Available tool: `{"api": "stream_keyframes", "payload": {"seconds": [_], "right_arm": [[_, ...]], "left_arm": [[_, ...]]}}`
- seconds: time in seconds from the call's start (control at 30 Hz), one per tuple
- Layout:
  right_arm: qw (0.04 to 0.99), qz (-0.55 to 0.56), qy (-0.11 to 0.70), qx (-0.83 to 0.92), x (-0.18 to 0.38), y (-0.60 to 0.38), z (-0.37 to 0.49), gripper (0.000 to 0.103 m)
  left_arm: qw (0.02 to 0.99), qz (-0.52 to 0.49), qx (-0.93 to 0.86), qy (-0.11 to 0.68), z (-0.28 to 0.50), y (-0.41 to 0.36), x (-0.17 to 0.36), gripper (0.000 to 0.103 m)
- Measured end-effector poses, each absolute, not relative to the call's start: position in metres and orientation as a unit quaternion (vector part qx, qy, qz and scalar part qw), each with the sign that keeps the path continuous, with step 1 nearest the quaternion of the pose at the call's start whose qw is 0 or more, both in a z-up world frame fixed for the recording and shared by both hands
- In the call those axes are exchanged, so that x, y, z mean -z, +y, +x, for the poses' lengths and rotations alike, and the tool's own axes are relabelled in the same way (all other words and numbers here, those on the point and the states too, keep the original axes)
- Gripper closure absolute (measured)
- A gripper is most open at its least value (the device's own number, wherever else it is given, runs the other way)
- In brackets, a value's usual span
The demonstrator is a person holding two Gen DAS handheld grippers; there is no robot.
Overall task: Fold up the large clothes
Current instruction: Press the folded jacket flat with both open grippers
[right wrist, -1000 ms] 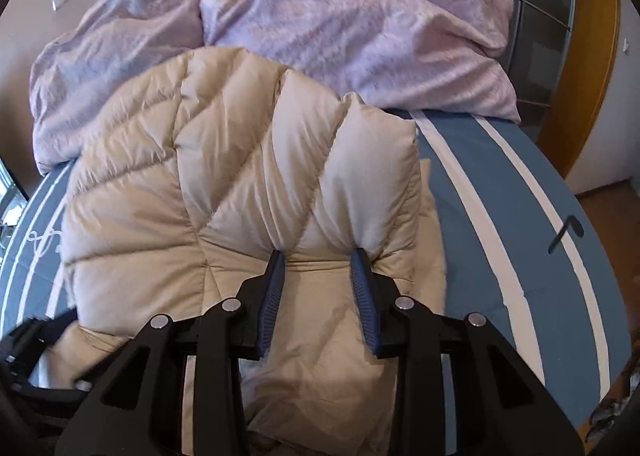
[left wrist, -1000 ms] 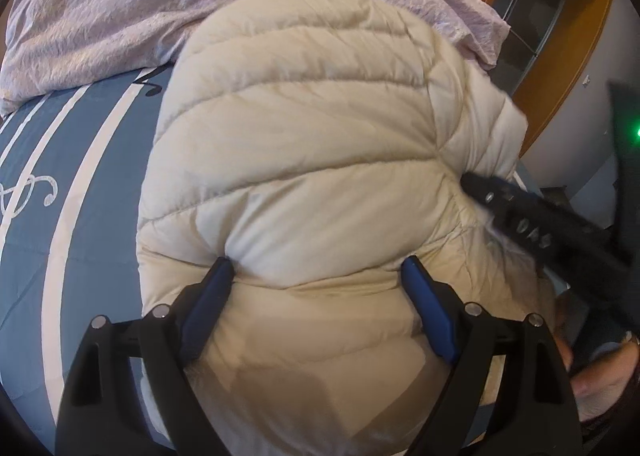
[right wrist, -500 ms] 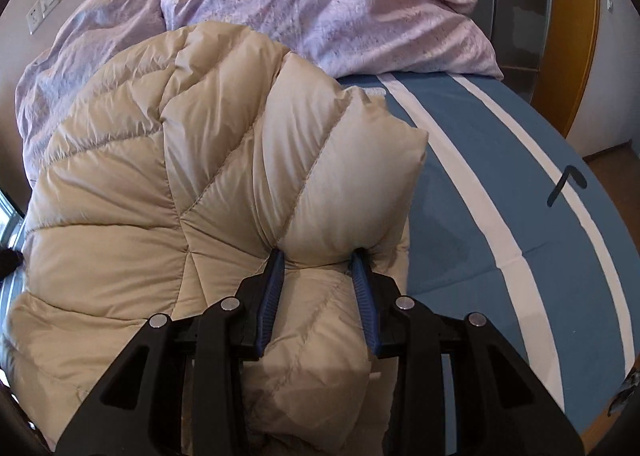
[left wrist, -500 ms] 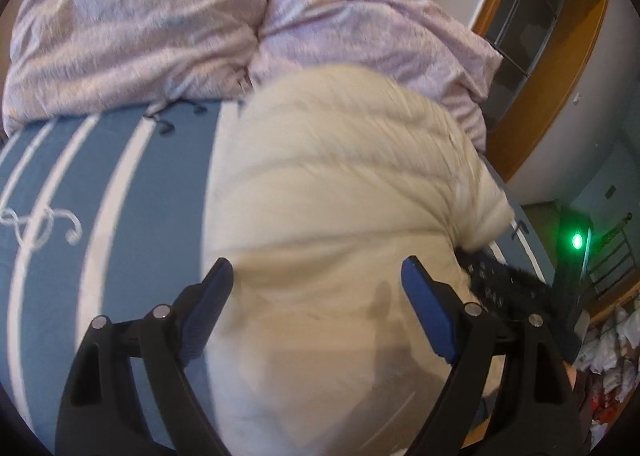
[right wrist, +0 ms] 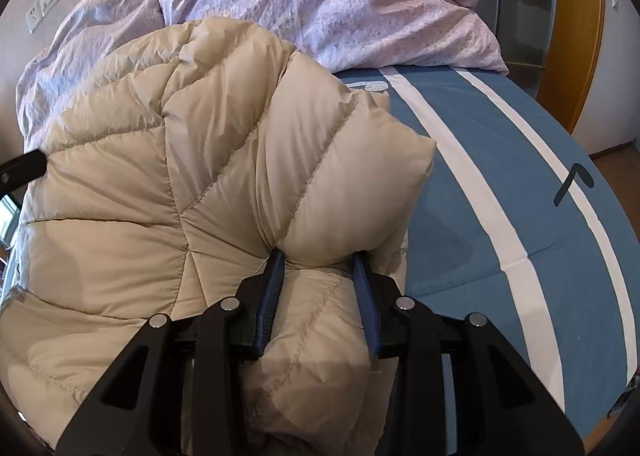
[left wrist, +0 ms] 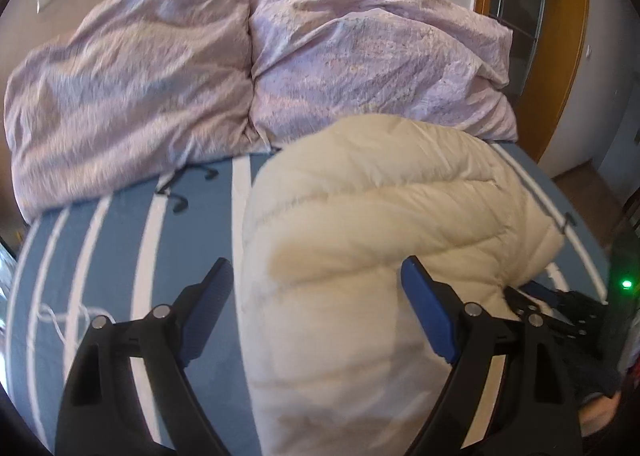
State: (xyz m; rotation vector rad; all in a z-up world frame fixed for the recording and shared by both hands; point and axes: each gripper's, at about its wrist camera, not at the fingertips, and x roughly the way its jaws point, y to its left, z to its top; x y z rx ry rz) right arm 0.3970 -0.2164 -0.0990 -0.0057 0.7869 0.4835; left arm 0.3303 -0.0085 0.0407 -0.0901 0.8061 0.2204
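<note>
— Starting at the right tongs [right wrist: 318, 276]: what do they have?

— They are clenched on a thick fold of the cream puffer jacket [right wrist: 192, 192]. Both blue pads press into the quilting, and a fat padded lobe bulges up just beyond the tips.

— And the left tongs [left wrist: 316, 304]?

— Released, as far as I can judge. The jaws stand wide. The jacket's bulk sits between them, against or very near the right-hand pad, while the left-hand pad is clear of it with striped bedcover showing in the gap. Nothing looks pinched.

— Where is the jacket itself?

— On the bed [right wrist: 500, 192], lying on the blue cover with white stripes, toward the head end. Its far edge lies close to the two lilac pillows [left wrist: 248, 68], though I cannot tell whether it touches them. In the left view the right tongs show at the jacket's lower right corner, partly hidden under the cloth.

— How far along is the folding?

— Partway, I would say. The jacket is already doubled into a compact, rounded bundle, not spread flat, so at least one fold looks made. But the bundle is puffed up and uneven, one corner is held off the cover, and no sleeve or hem is plainly visible — so I cannot tell how many folds it has. What seems left: lay the held corner down, press the air out, square the edges.
</note>
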Motion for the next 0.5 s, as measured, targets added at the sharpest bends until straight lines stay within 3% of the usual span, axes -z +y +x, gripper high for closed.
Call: {"api": "stream_keyframes", "payload": {"seconds": [0.3,0.5], "right_arm": [[0.896,0.004,0.379,-0.233,0.101,-0.217,0.398,0.067],[0.898,0.011,0.373,-0.233,0.103,-0.219,0.397,0.066]], "left_arm": [[0.906,-0.03,-0.105,0.409,0.349,-0.01,-0.009,0.017],[0.903,-0.034,-0.111,0.413,0.353,-0.007,0.02,0.011]]}}
